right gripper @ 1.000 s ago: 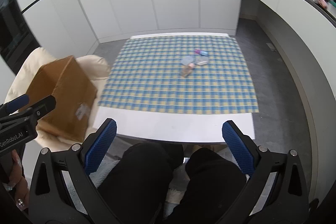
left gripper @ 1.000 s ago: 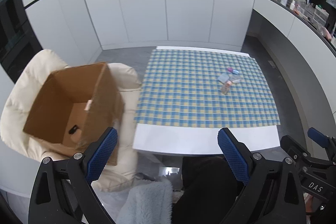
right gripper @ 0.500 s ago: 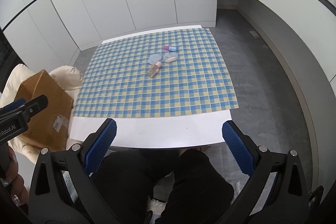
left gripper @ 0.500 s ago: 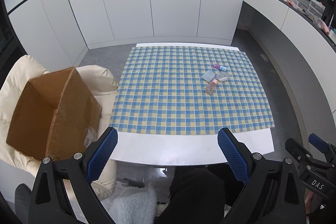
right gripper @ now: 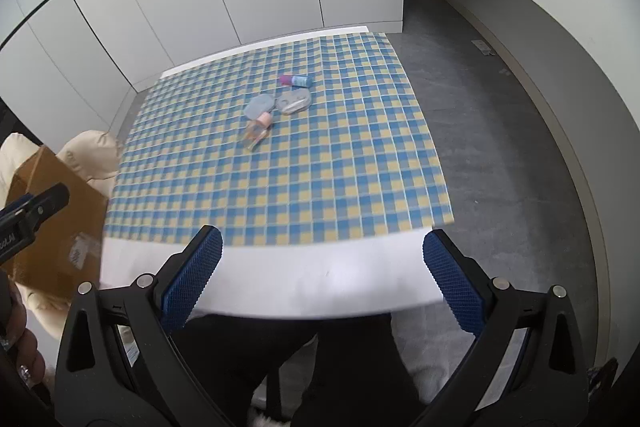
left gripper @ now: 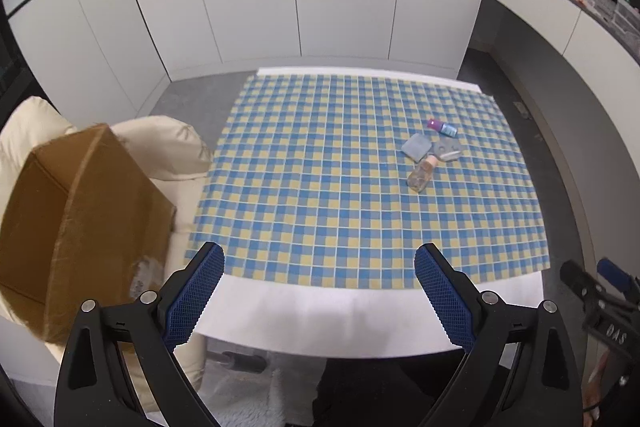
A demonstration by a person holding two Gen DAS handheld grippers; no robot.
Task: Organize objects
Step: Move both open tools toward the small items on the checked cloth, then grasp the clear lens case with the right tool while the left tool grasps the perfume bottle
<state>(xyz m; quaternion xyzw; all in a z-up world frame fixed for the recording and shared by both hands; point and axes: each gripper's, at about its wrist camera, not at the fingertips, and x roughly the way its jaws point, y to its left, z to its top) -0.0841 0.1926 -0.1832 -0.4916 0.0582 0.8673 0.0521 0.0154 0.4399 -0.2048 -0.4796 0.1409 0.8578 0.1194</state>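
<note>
Both grippers wait wide apart at the near edge of the table

The left gripper (left gripper: 319, 291) and right gripper (right gripper: 322, 269) hold nothing, probably ready to reach. The small toiletries (left gripper: 432, 153) lie together far on the checked cloth (left gripper: 320, 187); the cardboard box (left gripper: 76, 219) stands on a cushion at left, likely to receive them.

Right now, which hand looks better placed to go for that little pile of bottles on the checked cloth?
Probably the right. From the left gripper, the bottle pile lies off to its right, and the cardboard box sits beside it. The right gripper faces the pile more squarely. Both are open and empty.
</note>
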